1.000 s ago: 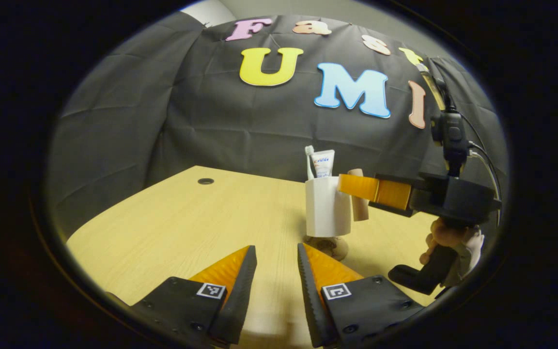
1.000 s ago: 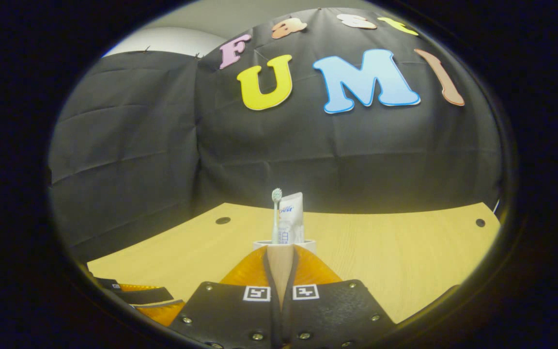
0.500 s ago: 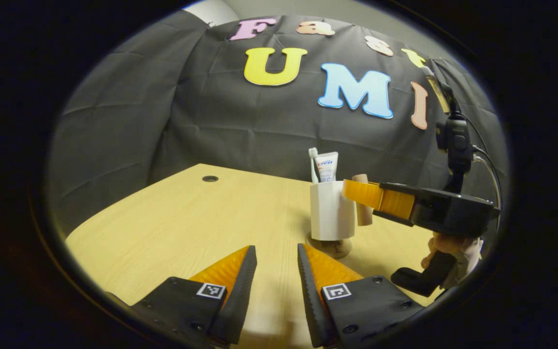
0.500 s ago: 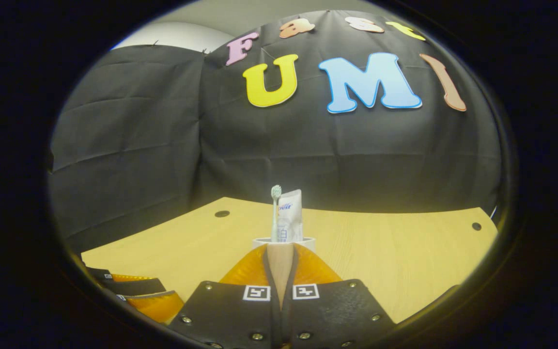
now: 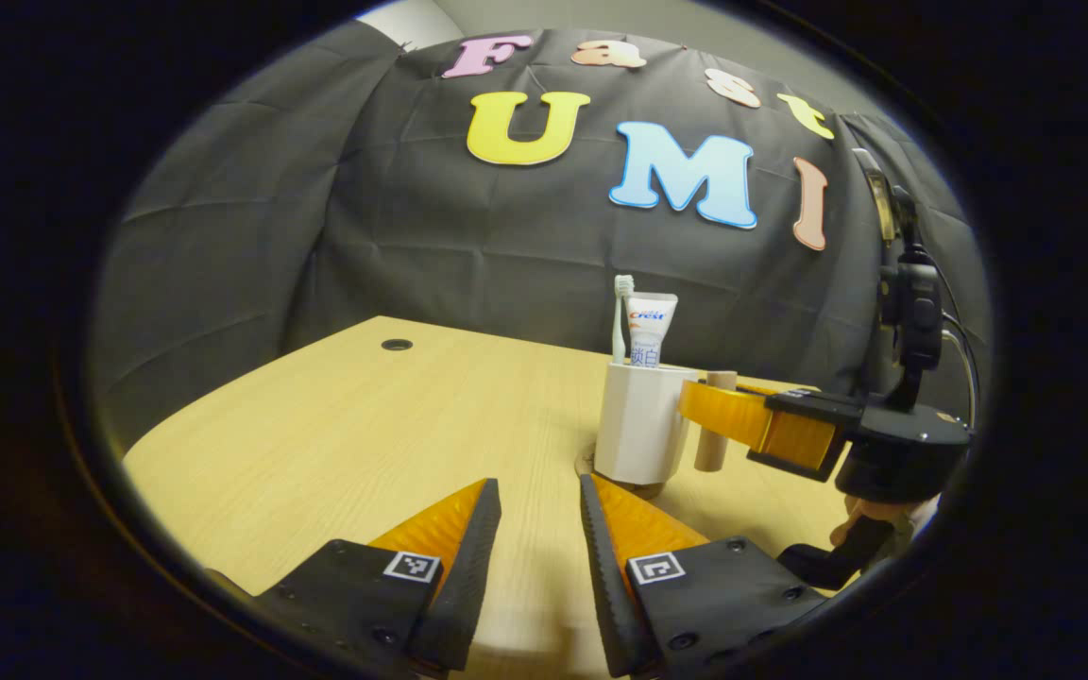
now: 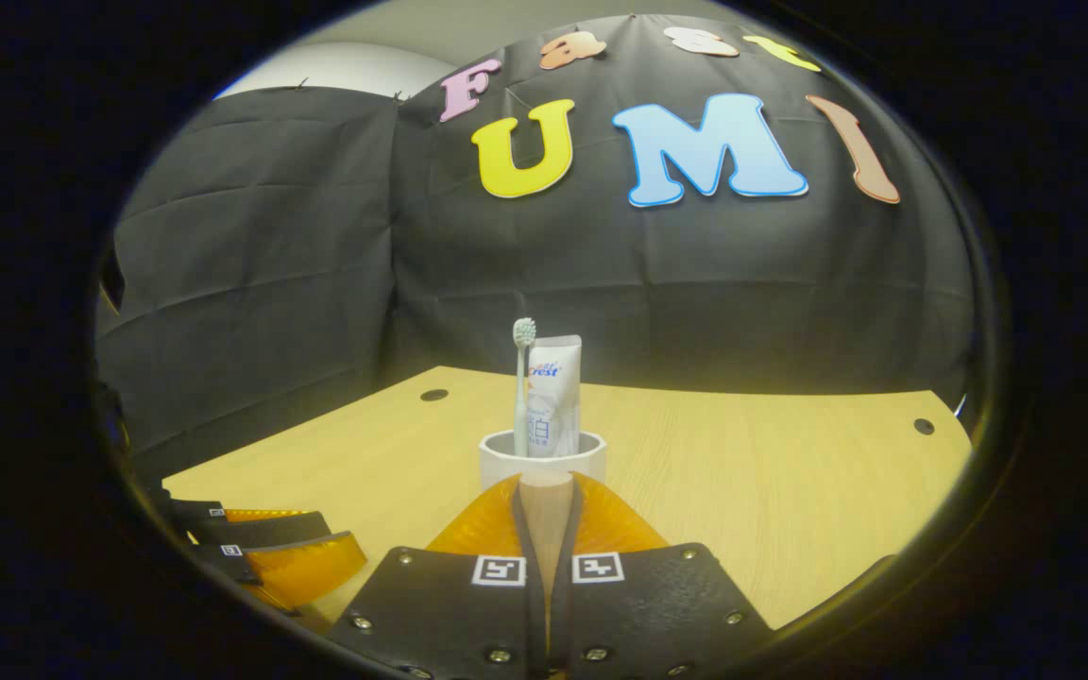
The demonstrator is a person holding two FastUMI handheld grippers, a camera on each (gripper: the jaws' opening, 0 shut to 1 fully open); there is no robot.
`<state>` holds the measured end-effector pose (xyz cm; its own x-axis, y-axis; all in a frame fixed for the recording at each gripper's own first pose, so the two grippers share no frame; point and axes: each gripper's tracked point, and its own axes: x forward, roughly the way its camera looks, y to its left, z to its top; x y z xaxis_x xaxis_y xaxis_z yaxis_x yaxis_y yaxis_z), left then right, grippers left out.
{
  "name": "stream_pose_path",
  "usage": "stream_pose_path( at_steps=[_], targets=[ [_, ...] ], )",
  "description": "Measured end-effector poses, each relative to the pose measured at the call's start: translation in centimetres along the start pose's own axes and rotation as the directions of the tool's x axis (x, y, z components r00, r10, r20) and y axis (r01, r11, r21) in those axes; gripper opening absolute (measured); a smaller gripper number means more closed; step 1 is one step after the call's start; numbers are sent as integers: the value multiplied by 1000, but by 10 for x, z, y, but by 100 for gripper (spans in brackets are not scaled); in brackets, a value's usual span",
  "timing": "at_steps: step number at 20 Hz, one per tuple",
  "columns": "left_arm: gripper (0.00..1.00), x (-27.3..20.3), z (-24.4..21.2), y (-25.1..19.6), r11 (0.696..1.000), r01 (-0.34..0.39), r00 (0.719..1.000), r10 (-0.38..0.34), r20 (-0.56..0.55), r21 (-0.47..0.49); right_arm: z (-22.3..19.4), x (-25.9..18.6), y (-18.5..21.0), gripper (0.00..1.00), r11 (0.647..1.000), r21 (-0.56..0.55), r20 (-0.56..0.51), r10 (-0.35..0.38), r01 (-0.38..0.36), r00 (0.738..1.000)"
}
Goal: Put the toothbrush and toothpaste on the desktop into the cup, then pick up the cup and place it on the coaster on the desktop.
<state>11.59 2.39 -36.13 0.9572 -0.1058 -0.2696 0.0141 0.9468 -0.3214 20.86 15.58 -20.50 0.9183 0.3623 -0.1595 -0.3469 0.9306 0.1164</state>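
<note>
A white cup (image 5: 637, 425) with a wooden handle (image 5: 714, 439) stands over a round brown coaster (image 5: 588, 466), low enough that I cannot tell whether it rests on it. A toothbrush (image 5: 621, 316) and a toothpaste tube (image 5: 650, 331) stand upright in it. My right gripper (image 5: 706, 404) comes in from the right, shut on the handle. In the right gripper view its fingers (image 6: 546, 486) clamp the handle (image 6: 546, 515), with the cup's rim (image 6: 499, 451), toothbrush (image 6: 522, 378) and toothpaste (image 6: 552, 392) just beyond. My left gripper (image 5: 539, 515) hovers open, just short of the cup.
The light wooden table (image 5: 365, 444) has a cable hole (image 5: 397, 345) at its far left and another (image 6: 923, 426) at the far right. A hand (image 5: 870, 515) holds the right gripper's grip. My left gripper (image 6: 270, 557) lies low at the left.
The right gripper has lowered the cup from above the coaster down to it, and levelled out. The left gripper has stayed open in place.
</note>
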Motion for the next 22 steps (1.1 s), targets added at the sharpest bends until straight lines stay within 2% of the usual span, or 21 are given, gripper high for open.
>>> stream_pose_path(
  at_steps=[1,6,10,15,19,20,22],
  targets=[
    [58,0,-1,-3,1000,1,1000,-1,-1,-1,-2,-1,0,4,1000,-6,-1,-2,2,1000],
    [58,3,-3,-16,1000,13,1000,-13,-1,6,-14,-9,-1,5,1000,-24,-9,-8,7,1000],
    [58,5,-4,-22,1000,17,1000,-17,-2,2,-21,-12,-6,15,999,-31,-26,-10,9,1000],
    [58,4,-1,-27,1000,21,1000,-21,8,7,-27,-20,-5,21,999,-35,-34,-9,8,999],
    [58,4,3,-30,1000,22,1000,-22,15,11,-16,-29,-8,21,999,-31,5,-17,17,1000],
    [62,3,6,-32,1000,22,1000,-22,19,13,-9,-31,-8,24,1000,-18,24,-16,16,1000],
    [58,2,15,-35,1000,24,999,-25,32,18,5,-40,-12,24,999,-2,54,-33,33,998]
  ],
)
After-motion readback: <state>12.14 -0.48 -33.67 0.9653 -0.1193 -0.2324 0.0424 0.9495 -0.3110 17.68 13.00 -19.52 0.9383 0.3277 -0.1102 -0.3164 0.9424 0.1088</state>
